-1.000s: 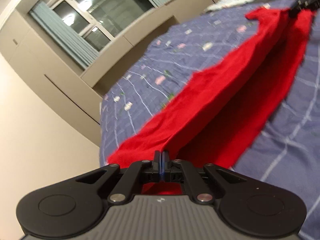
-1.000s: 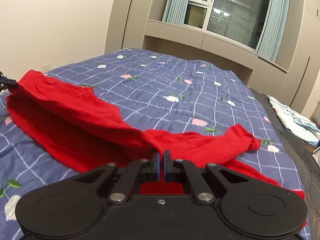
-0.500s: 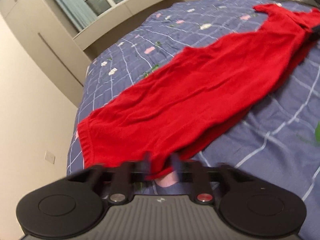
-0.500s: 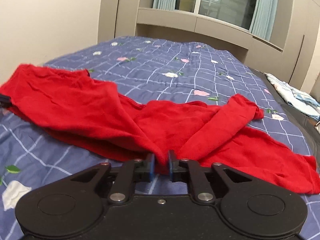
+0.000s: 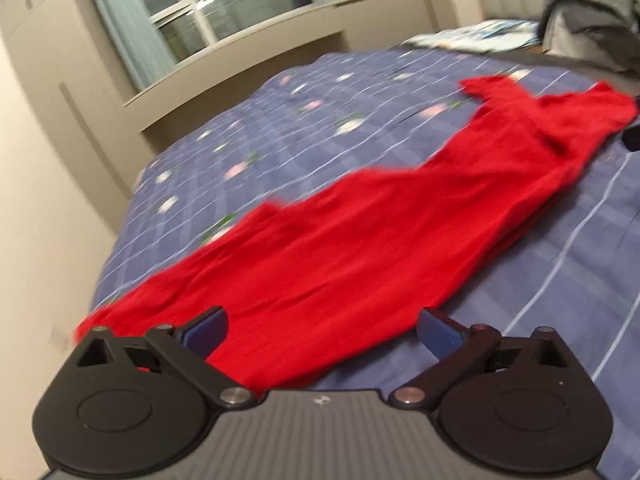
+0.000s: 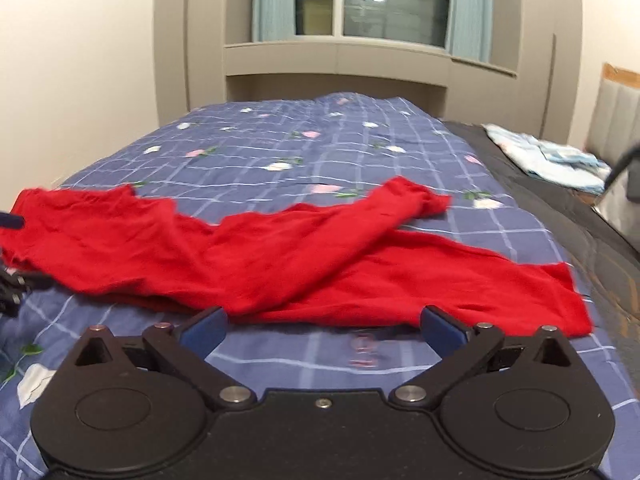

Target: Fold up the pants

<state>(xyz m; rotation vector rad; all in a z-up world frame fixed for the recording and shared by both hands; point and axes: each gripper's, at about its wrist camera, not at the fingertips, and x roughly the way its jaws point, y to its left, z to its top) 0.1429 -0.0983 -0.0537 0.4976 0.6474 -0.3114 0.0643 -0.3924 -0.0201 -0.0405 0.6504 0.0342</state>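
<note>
Red pants [image 5: 360, 248] lie flat on the bed, folded lengthwise with one leg over the other. In the right wrist view the pants [image 6: 304, 256] stretch from the waist end at the left to the leg ends at the right, one leg end flipped up and wrinkled. My left gripper [image 5: 322, 330] is open and empty, its jaws wide apart just above the near end of the pants. My right gripper [image 6: 323, 328] is open and empty, just short of the pants' near edge. The left gripper shows at the far left of the right wrist view [image 6: 10, 280].
The bed has a blue checked floral cover [image 6: 312, 148]. A light blue cloth [image 6: 548, 156] lies on a dark strip at the bed's right side. A grey garment [image 5: 592, 12] hangs at the back. A window and cabinets stand past the bed; a wall runs along the left.
Both grippers were shut on the pants and holding them up. They lowered the pants onto the bed, opened and let go, then drew back a little.
</note>
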